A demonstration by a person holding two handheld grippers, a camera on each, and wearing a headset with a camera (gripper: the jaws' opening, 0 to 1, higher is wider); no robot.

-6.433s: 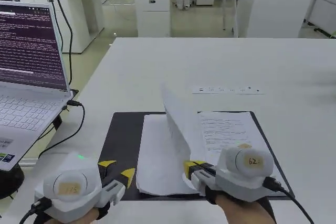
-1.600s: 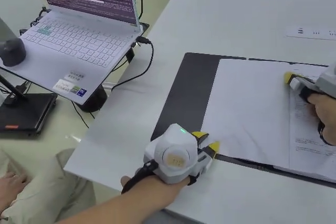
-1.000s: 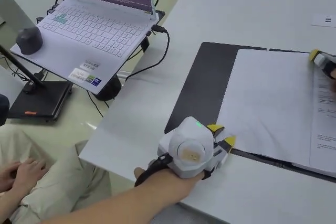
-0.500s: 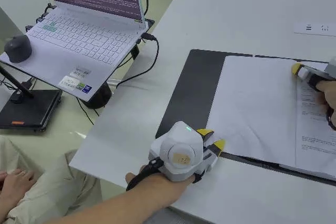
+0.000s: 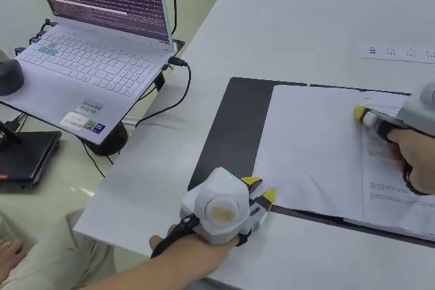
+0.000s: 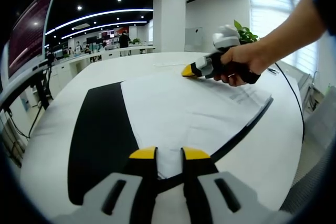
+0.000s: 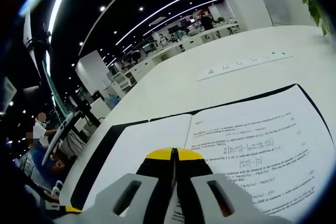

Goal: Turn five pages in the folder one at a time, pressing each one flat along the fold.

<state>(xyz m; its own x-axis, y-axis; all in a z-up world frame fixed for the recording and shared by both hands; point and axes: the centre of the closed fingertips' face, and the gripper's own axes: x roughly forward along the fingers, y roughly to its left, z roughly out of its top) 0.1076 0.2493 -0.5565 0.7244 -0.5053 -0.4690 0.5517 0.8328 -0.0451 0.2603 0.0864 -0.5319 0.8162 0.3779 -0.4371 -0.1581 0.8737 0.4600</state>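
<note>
You are pressing the right gripper (image 5: 362,115), jaws clenched empty, onto the fold of the open black folder (image 5: 231,134) lying on the white counter (image 5: 285,25). The left gripper (image 5: 260,190) is resting, jaws slightly parted, at the corner of the blank white page (image 5: 312,140). By dragging hard, you are risking wrinkling that page.

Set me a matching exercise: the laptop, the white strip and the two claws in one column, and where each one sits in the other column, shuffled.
Things
1. laptop
2. white strip
3. left claw
4. right claw

Places
A. on the fold of the folder, between the blank page and the printed page
B. on the table, beyond the folder
C. at the folder's near edge, by the blank page's corner
D. left of the table, screen lit

Pairs: 1-D, 2-B, 3-C, 4-A
</note>
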